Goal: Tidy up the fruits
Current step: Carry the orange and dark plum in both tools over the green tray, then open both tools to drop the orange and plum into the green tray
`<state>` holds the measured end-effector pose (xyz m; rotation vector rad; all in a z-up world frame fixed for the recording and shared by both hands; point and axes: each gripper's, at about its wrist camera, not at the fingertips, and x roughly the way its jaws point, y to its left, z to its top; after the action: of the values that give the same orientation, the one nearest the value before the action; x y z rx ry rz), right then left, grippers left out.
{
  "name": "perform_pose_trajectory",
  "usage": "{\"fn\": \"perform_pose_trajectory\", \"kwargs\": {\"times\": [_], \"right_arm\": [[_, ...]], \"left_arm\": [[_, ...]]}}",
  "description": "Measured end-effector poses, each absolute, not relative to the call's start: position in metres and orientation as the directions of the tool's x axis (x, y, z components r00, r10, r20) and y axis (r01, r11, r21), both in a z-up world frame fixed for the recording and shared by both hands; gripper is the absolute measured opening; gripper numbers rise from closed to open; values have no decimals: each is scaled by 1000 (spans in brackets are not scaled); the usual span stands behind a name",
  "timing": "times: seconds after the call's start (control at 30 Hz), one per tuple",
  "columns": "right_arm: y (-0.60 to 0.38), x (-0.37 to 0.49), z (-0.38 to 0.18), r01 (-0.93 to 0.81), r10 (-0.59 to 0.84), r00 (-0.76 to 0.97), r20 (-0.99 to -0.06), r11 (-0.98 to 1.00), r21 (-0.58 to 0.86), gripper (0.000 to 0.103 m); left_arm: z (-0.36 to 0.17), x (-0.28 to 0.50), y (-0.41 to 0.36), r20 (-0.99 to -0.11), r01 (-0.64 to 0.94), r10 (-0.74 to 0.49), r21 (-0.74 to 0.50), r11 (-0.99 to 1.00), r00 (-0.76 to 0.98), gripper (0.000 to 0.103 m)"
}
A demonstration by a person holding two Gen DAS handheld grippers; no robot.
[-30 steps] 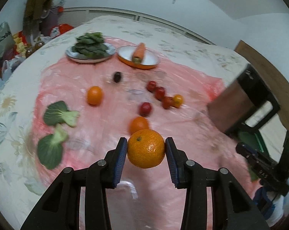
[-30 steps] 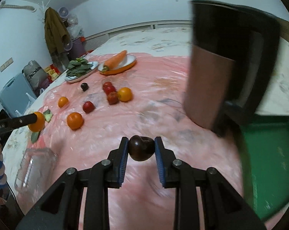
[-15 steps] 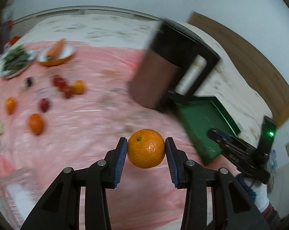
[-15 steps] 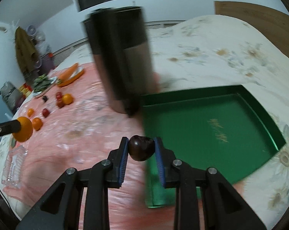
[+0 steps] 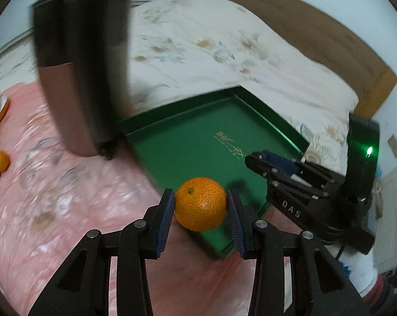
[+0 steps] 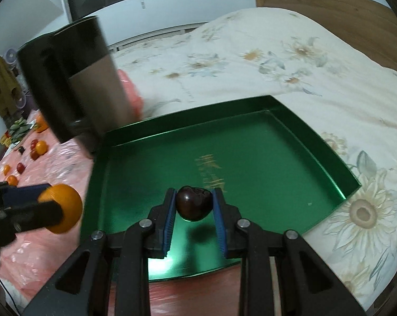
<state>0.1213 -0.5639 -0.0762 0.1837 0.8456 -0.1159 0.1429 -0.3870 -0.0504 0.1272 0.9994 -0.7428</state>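
Observation:
My left gripper (image 5: 200, 205) is shut on an orange tangerine (image 5: 201, 203), held over the near left corner of the green tray (image 5: 198, 137). The same tangerine (image 6: 62, 208) shows at the left of the right wrist view, just outside the tray's left rim. My right gripper (image 6: 193, 206) is shut on a dark red cherry (image 6: 193, 202) and hangs above the near middle of the green tray (image 6: 251, 163). The right gripper (image 5: 264, 162) also appears in the left wrist view, over the tray's right side. Nothing lies in the tray.
A tall dark kettle (image 6: 74, 79) stands at the tray's far left corner. Several tangerines and small red fruits (image 6: 37, 147) lie on the pink plastic sheet (image 5: 53, 197) far to the left, by plates with greens and a carrot. A flowered bedcover (image 6: 277, 60) surrounds the tray.
Both grippers have swung to the right from the pink sheet with the loose fruit to above the green tray, each keeping its fruit. The kettle now lies to their left.

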Motion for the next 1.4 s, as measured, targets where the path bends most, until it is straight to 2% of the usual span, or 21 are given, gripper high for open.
{"fn": "perform_pose_trajectory", "kwargs": {"times": [0.37, 0.6, 0.63, 0.67, 0.77, 0.83, 1.4], "right_arm": [[-590, 129, -91, 221, -71, 629, -774, 971, 90, 10], [-591, 130, -99, 234, -83, 600, -796, 969, 75, 11], [-591, 130, -99, 233, -82, 599, -797, 970, 75, 12], [-590, 130, -99, 233, -81, 600, -796, 970, 76, 14], [-591, 127, -96, 238, -88, 602, -794, 968, 73, 57], [-592, 125, -94, 244, -89, 606, -791, 967, 79, 66], [-572, 82, -40, 249, -81, 693, -717, 960, 132, 70]], "left_arm": [[-85, 138, -432, -856, 681, -422, -119, 722, 299, 37], [-88, 139, -434, -860, 682, -420, -121, 721, 291, 39], [-88, 140, -434, -860, 678, -418, -122, 725, 293, 42], [-86, 140, -433, -856, 675, -426, -130, 727, 294, 49], [-78, 138, -429, -842, 675, -432, -115, 729, 323, 55], [-73, 135, -426, -837, 679, -439, -115, 725, 326, 55], [-28, 97, -363, -776, 645, -474, -115, 756, 416, 56]]}}
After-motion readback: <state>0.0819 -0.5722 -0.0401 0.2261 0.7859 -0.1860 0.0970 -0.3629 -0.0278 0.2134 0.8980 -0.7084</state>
